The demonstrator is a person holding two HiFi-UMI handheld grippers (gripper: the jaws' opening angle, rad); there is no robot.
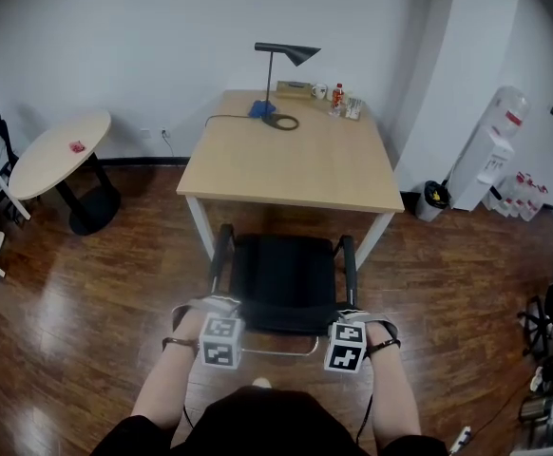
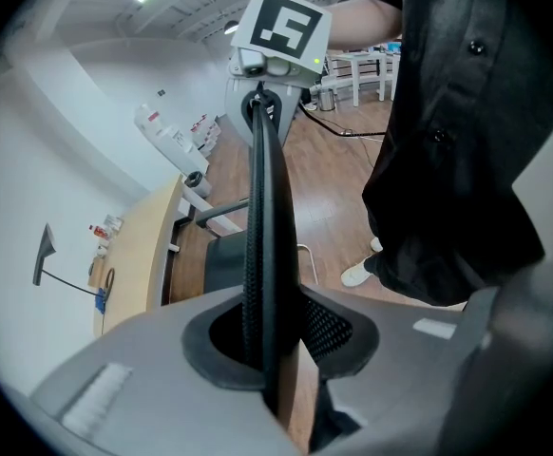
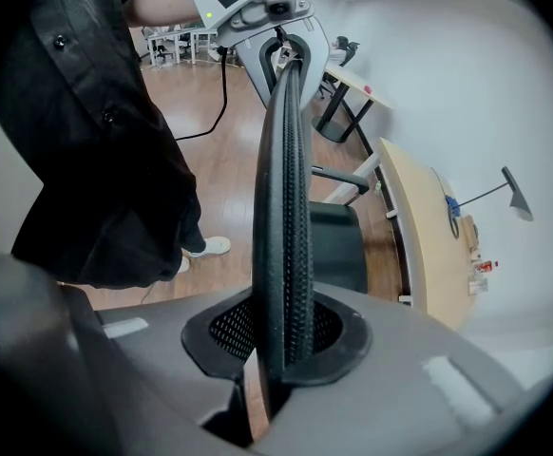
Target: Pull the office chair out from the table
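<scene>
A black office chair (image 1: 284, 278) stands just in front of the light wooden table (image 1: 295, 160), its armrests near the table's front edge. Both grippers hold the top edge of its mesh backrest. My left gripper (image 1: 218, 323) is shut on the left end and my right gripper (image 1: 350, 326) on the right end. In the left gripper view the backrest edge (image 2: 262, 245) runs up between the closed jaws of the left gripper (image 2: 267, 350). The right gripper view shows the same edge (image 3: 286, 207) pinched in the right gripper (image 3: 281, 335). The chair's base is hidden.
On the table's far end are a black desk lamp (image 1: 281, 60) and small bottles and cups (image 1: 338, 98). A round side table (image 1: 60, 152) stands at the left, a water dispenser (image 1: 490, 155) and a bin (image 1: 435, 196) at the right. The floor is wooden.
</scene>
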